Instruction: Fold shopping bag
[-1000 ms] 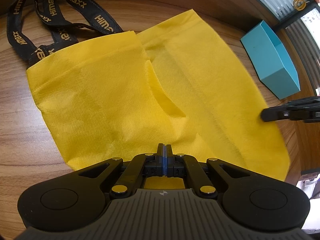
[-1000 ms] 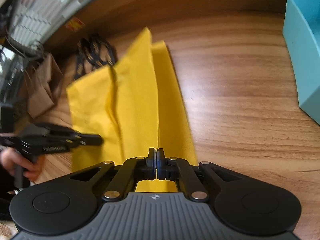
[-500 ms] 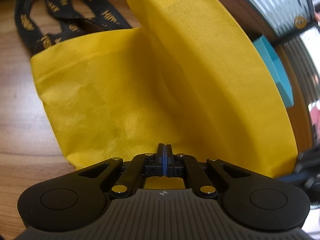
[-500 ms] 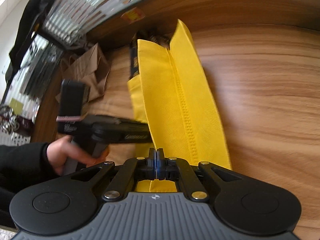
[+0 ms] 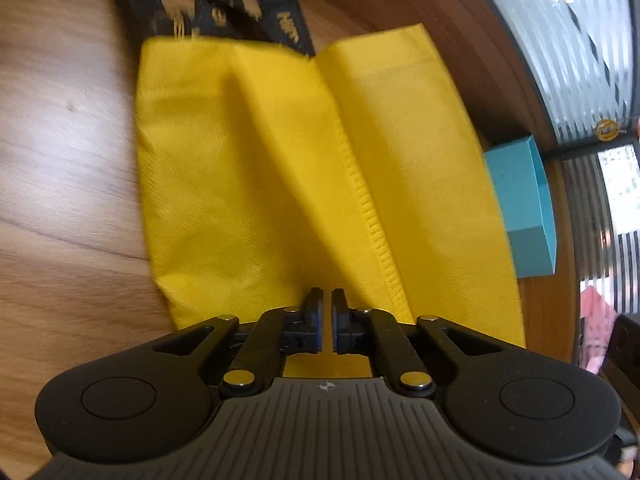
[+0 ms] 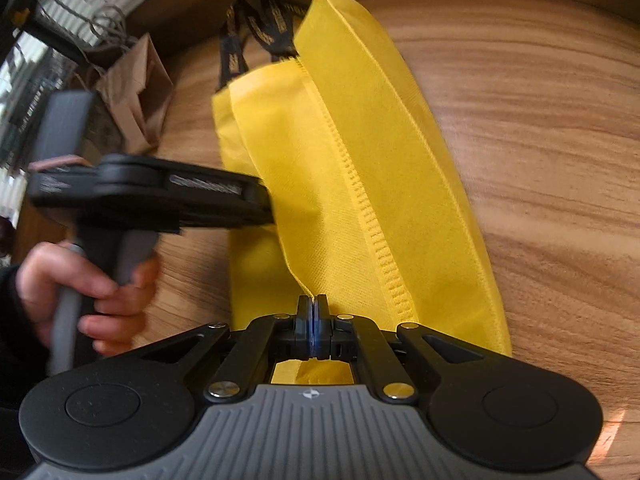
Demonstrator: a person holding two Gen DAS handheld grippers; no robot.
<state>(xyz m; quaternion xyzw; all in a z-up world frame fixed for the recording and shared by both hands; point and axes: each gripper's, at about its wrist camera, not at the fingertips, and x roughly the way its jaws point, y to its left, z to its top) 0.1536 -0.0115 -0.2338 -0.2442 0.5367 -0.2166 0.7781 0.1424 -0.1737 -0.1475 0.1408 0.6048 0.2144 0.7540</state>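
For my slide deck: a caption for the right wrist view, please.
Right gripper pinches the yellow bag's folded flap; left gripper's jaws are opening.

The black straps (image 5: 256, 8) run off the top edge beyond the yellow bag (image 5: 248, 184). Their gold lettering is blurred, unreadable. The bag's near edge hides behind the left gripper (image 5: 327, 300).

Gold lettering on black bag straps (image 5: 280, 12), blurred, unreadable

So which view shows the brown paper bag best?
Only the right wrist view shows the brown paper bag, at the table's far left edge beyond the yellow shopping bag. The left wrist view does not show it at all.
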